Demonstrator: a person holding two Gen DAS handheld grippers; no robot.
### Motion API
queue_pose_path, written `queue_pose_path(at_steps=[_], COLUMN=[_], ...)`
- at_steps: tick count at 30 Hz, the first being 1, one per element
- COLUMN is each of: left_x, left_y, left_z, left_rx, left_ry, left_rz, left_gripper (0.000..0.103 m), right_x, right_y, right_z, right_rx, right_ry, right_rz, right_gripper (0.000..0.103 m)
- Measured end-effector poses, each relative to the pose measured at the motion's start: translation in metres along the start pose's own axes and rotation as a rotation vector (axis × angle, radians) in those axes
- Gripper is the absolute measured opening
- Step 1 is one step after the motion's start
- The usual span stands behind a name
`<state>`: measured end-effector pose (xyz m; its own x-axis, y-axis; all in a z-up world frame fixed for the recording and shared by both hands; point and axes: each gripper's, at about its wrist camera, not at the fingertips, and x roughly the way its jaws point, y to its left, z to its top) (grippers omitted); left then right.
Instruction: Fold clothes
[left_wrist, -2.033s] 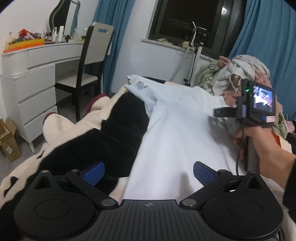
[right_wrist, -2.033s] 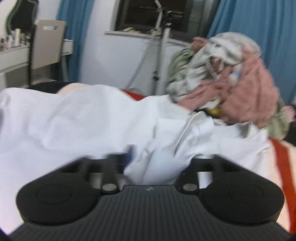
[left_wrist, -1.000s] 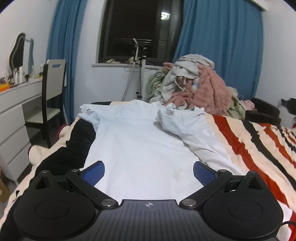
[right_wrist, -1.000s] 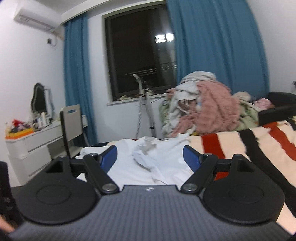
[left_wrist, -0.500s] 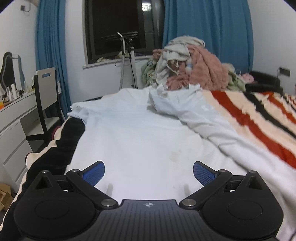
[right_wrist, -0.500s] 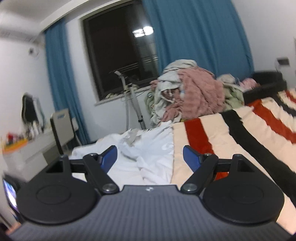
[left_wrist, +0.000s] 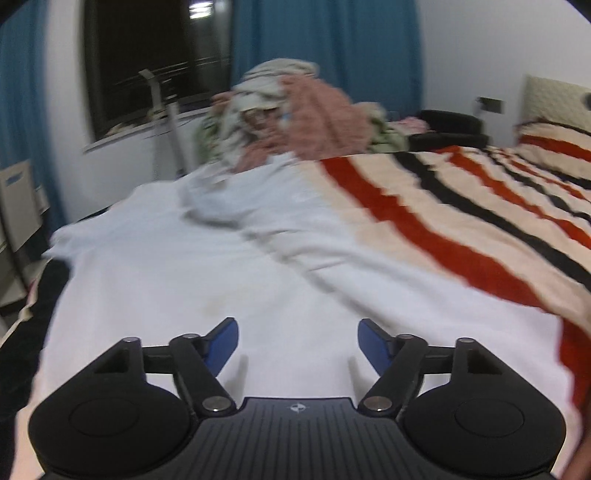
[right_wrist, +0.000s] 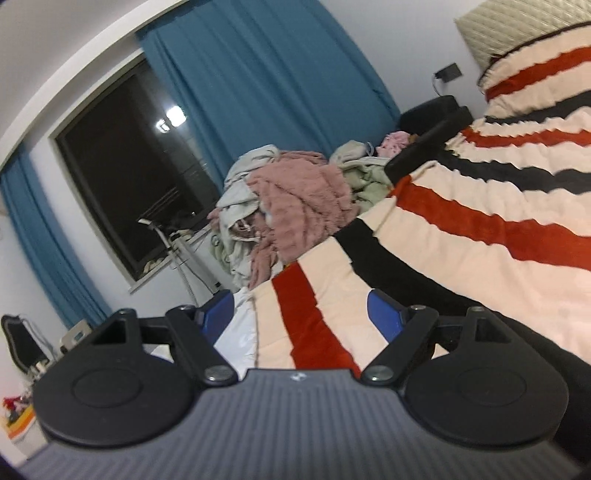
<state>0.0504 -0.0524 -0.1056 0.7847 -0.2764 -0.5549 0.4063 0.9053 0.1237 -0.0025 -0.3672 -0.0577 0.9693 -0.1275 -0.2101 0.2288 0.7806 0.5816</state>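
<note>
The white shirt (left_wrist: 207, 273) lies spread flat across the near end of the bed, on the striped blanket (left_wrist: 461, 206), with one sleeve folded over its body toward the blanket's red and black bands; the left gripper (left_wrist: 297, 341) hangs just above the shirt's lower part, its blue fingers (left_wrist: 221, 345) parted with only cloth beneath them and nothing pinched, the gap having just been narrowing; the right gripper (right_wrist: 301, 314) is tilted over the blanket's stripes, its fingers (right_wrist: 384, 314) spread wide and empty, a corner of the shirt showing beside the left one; a heap of clothes (right_wrist: 291, 210) sits at the bed's far edge before the blue curtains (right_wrist: 266, 92).
</note>
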Motion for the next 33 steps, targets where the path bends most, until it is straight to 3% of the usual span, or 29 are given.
queue_pose_path(at_steps=[4, 7, 11, 17, 19, 21, 26, 33], left_x=[0.011, 0.022, 0.037, 0.062, 0.068, 0.064, 0.020, -0.072], left_y=[-0.055, -0.098, -0.150, -0.190, -0.195, -0.187, -0.141, -0.031], left_z=[0.009, 0.013, 0.009, -0.003, -0.005, -0.004, 0.009, 0.013], left_rx=[0.026, 0.051, 0.114, 0.142, 0.131, 0.083, -0.026, -0.368], left_ry=[0.009, 0.015, 0.065, 0.119, 0.120, 0.117, 0.050, 0.030], left_rz=[-0.122, -0.238, -0.378, -0.397, -0.387, -0.384, -0.375, -0.348], left_gripper=[0.060, 0.057, 0.052, 0.029, 0.012, 0.006, 0.006, 0.006], right_x=[0.002, 0.005, 0.004, 0.010, 0.010, 0.007, 0.001, 0.000], right_y=[-0.011, -0.015, -0.018, -0.025, -0.026, -0.025, -0.012, 0.023], right_z=[-0.002, -0.001, 0.001, 0.000, 0.000, 0.000, -0.002, -0.016], right_rx=[0.036, 0.056, 0.059, 0.081, 0.086, 0.085, 0.034, -0.100], right_ry=[0.007, 0.044, 0.029, 0.050, 0.040, 0.014, -0.015, 0.032], right_rz=[0.007, 0.048, 0.043, 0.034, 0.033, 0.029, 0.046, 0.059], right_gripper=[0.082, 0.082, 0.082, 0.082, 0.082, 0.082, 0.082, 0.082])
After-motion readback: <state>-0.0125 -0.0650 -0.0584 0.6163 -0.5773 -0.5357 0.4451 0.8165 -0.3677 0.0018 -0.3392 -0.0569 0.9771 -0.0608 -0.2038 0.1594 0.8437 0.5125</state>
